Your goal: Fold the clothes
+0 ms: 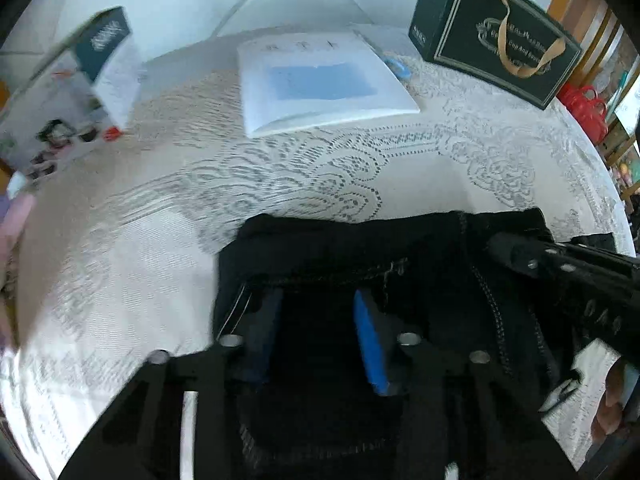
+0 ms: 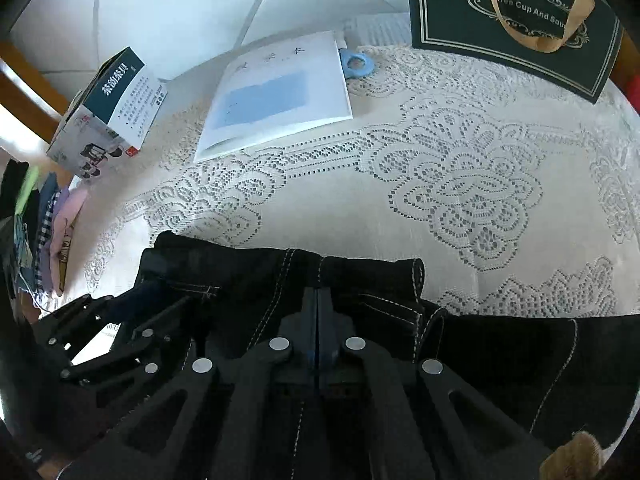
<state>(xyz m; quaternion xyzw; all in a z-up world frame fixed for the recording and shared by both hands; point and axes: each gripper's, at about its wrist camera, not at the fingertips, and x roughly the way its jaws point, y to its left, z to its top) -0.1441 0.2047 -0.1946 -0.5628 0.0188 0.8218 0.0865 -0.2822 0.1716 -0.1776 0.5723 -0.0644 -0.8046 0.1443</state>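
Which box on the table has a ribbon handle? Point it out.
The dark green box at the far right, printed "Coffee Cup And Sau...", carries a tan ribbon loop. The white and teal tea-set box at the far left has none.

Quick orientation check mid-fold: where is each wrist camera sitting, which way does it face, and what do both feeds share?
Left wrist: low over the black jeans, facing the wall; left tongs open, right tongs entering from the right.
Right wrist: beside it, same heading; right tongs shut on the jeans, left tongs at left.
Shared: lace tablecloth, white booklet, dark gift bag, tea-set box.
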